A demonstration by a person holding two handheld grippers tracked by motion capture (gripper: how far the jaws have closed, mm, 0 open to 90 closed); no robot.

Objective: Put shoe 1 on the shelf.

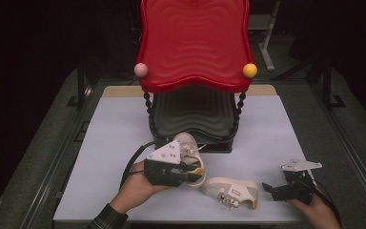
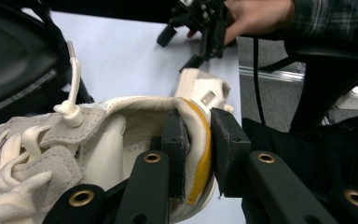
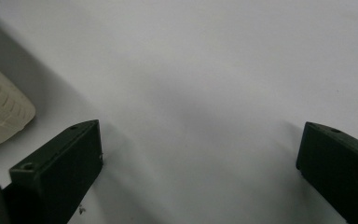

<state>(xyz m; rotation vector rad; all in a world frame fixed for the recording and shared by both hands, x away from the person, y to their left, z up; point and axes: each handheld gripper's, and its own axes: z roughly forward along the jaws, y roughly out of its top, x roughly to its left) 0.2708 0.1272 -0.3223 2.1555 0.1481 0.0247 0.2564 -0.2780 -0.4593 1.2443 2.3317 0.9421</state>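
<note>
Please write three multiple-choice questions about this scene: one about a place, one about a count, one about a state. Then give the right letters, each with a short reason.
1. Where does the second shoe lie?
A. on the table, on its side
B. on the red shelf
C. on the floor

2. How many small balls sit on the front corners of the red shelf?
A. one
B. two
C. four

3. What does the left gripper do?
A. stands open over bare table
B. grips a shoe by its heel
C. holds a ball

Answers:
1. A, sole turned sideways between both grippers.
2. B, one pink, one yellow.
3. B, one of its fingers is inside the heel, one outside.
</note>
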